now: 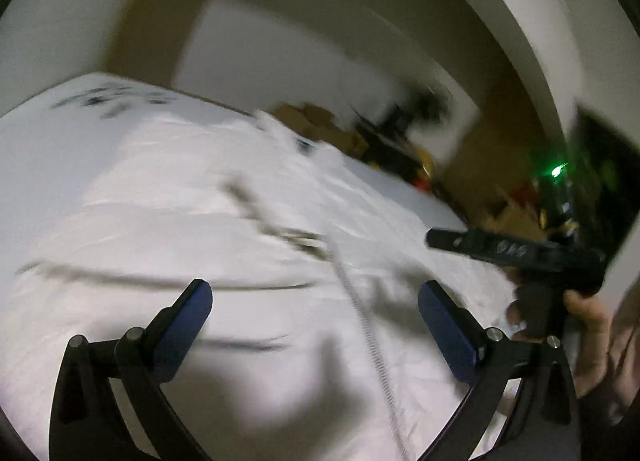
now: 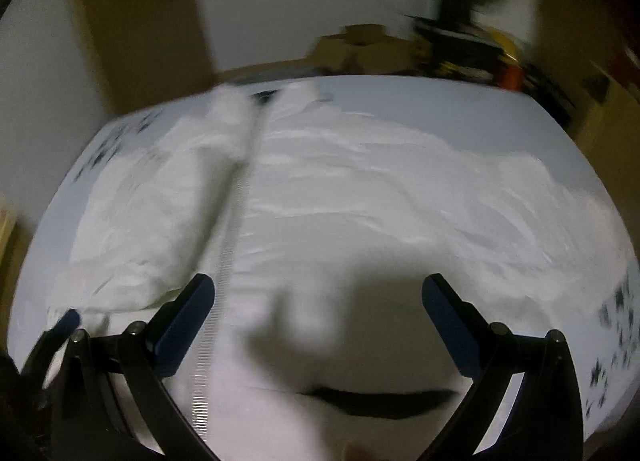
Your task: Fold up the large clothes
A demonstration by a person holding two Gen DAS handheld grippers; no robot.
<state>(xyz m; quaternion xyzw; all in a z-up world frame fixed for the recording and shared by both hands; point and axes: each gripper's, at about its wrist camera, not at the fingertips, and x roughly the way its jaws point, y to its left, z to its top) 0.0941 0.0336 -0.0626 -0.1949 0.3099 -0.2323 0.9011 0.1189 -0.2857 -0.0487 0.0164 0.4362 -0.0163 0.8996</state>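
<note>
A large white garment (image 1: 248, 229) with a long zipper (image 1: 364, 325) lies spread on a pale bed-like surface. My left gripper (image 1: 316, 301) hangs just above the cloth. It is open wide, and nothing is between its blue pads (image 1: 188, 321). In the right wrist view the same garment (image 2: 360, 201) fills the middle, with its zipper (image 2: 228, 245) running past the left finger. My right gripper (image 2: 318, 301) is also open and empty over the cloth. A dark slit (image 2: 380, 401) shows at a fold near the front. Both views are blurred.
The pale sheet (image 2: 500, 109) has a dark print near its edges (image 2: 616, 317). Cardboard boxes and dark clutter (image 1: 332, 129) stand on the floor beyond the far edge. The right tool's black frame (image 1: 516, 253) and the hand (image 1: 588, 325) holding it are at the right. A green light (image 1: 556, 171) glows behind.
</note>
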